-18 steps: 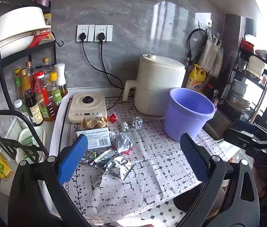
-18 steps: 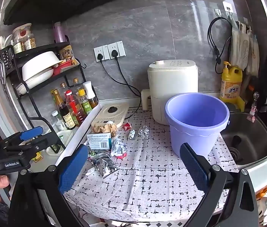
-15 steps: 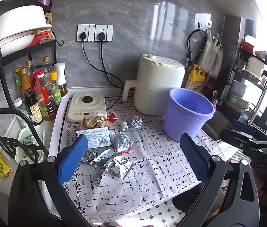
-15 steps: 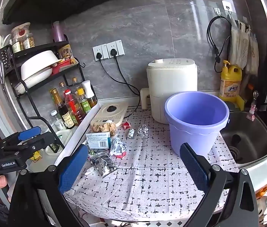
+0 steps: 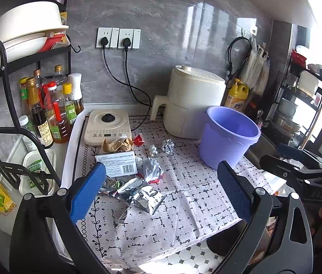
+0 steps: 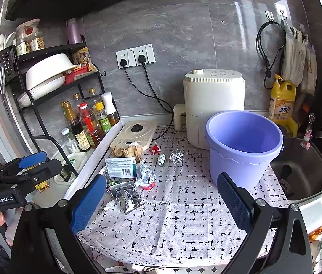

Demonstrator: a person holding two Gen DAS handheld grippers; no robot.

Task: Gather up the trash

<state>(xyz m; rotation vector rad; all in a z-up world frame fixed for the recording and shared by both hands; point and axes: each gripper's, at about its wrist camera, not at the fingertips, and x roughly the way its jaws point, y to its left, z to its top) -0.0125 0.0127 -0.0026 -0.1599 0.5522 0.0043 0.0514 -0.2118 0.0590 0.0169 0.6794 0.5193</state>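
Observation:
Trash lies on the patterned cloth: a crumpled brown paper (image 5: 117, 144), a white barcode box (image 5: 117, 162), silver foil wrappers (image 5: 141, 196), a crumpled wrapper (image 5: 152, 169), a foil ball (image 5: 168, 146), a red scrap (image 5: 139, 139). An empty purple bucket (image 5: 229, 137) stands to their right. My left gripper (image 5: 161, 189) is open and empty, above the near table edge over the foil wrappers. My right gripper (image 6: 161, 203) is open and empty, further back; the trash (image 6: 126, 194) and bucket (image 6: 243, 146) lie ahead of it.
A cream air fryer (image 5: 192, 105) and a flat induction cooker (image 5: 108, 127) stand at the back with cords to wall sockets. A black rack with sauce bottles (image 5: 53, 109) and bowls is left. A sink (image 6: 302, 171) and yellow detergent bottle (image 6: 282, 100) are right.
Both grippers have drifted slightly; the scene sits a little lower and left in the views. Both stay open and the trash has not moved.

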